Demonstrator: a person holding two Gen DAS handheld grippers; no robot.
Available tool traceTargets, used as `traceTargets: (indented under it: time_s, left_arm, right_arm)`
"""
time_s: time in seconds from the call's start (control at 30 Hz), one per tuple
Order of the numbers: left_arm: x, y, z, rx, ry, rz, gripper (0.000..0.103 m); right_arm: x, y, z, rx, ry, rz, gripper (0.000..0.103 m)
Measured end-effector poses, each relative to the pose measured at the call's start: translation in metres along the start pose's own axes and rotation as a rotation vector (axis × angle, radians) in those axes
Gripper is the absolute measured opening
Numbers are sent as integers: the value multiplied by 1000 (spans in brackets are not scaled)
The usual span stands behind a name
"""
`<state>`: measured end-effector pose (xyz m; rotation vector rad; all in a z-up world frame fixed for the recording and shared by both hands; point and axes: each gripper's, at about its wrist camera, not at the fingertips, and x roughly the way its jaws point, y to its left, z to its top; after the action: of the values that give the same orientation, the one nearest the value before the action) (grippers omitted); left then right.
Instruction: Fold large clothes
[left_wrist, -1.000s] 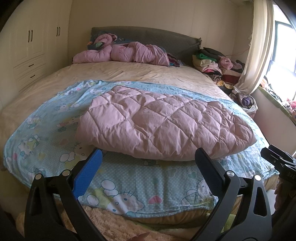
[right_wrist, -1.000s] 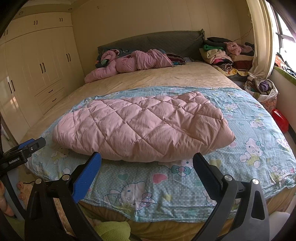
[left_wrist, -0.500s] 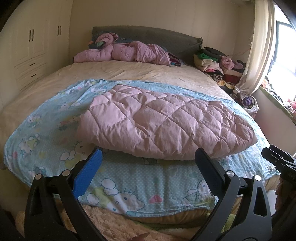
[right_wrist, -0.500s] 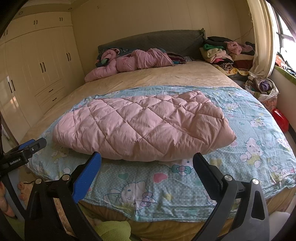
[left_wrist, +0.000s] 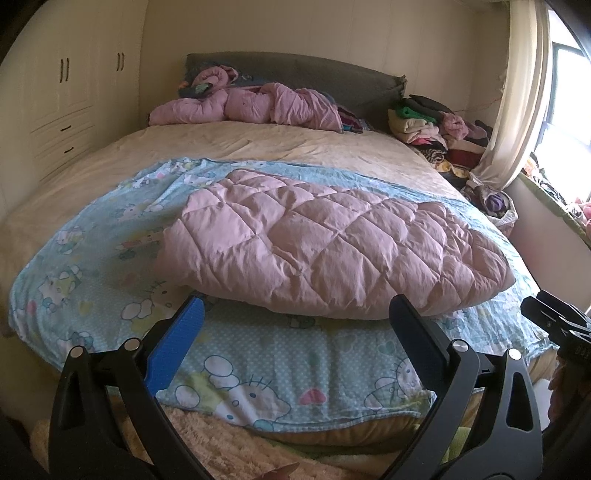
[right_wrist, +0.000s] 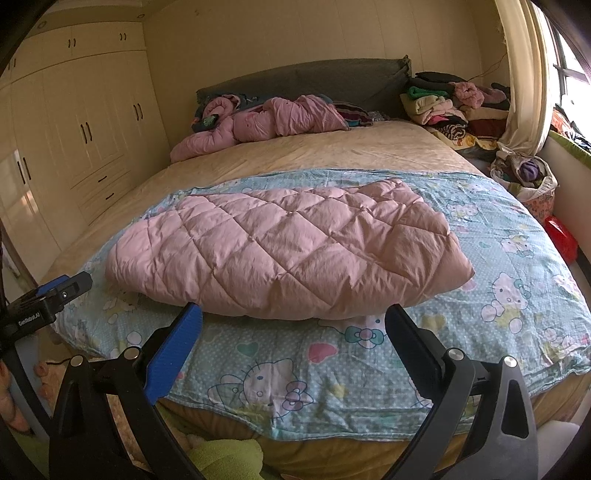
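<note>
A pink quilted padded garment (left_wrist: 325, 243) (right_wrist: 284, 251) lies folded flat on a blue cartoon-print sheet (left_wrist: 280, 365) (right_wrist: 509, 266) spread over the near half of the bed. My left gripper (left_wrist: 295, 314) hangs open just short of the garment's near edge, nothing between its fingers. The right gripper (right_wrist: 293, 321) is open too, held before the same edge. Each gripper shows at the side of the other's view: the right one (left_wrist: 554, 321), the left one (right_wrist: 48, 299).
A crumpled pink quilted coat (left_wrist: 251, 107) (right_wrist: 266, 122) lies by the grey headboard (right_wrist: 306, 79). Folded clothes are stacked at the back right (right_wrist: 447, 103) beside a curtain (left_wrist: 517, 110). A clothes basket (right_wrist: 528, 177) and a red object (right_wrist: 561, 238) stand right of the bed. Wardrobes (right_wrist: 74, 129) line the left wall.
Both views have shifted only slightly; the garment sits a little higher in the left wrist view. Both grippers stay open and the garment lies unmoved.
</note>
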<state>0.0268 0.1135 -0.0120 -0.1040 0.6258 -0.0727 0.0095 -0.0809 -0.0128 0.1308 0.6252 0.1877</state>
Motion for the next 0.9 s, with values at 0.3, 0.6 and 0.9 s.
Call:
traceTargets:
  time_s: [0.3,0.6,0.9]
  left_arm:
    - [0,1,-1,-1,-1,1,94]
    - [1,8,-5,-1,12,10,94]
    - [7,21,-9,-23,43,60,94]
  right_arm:
    - [1,1,0,0,3,4,99]
    - [4,0,-1,2,8,-12,99]
    - [3,-27,-15,87,22,-122,99]
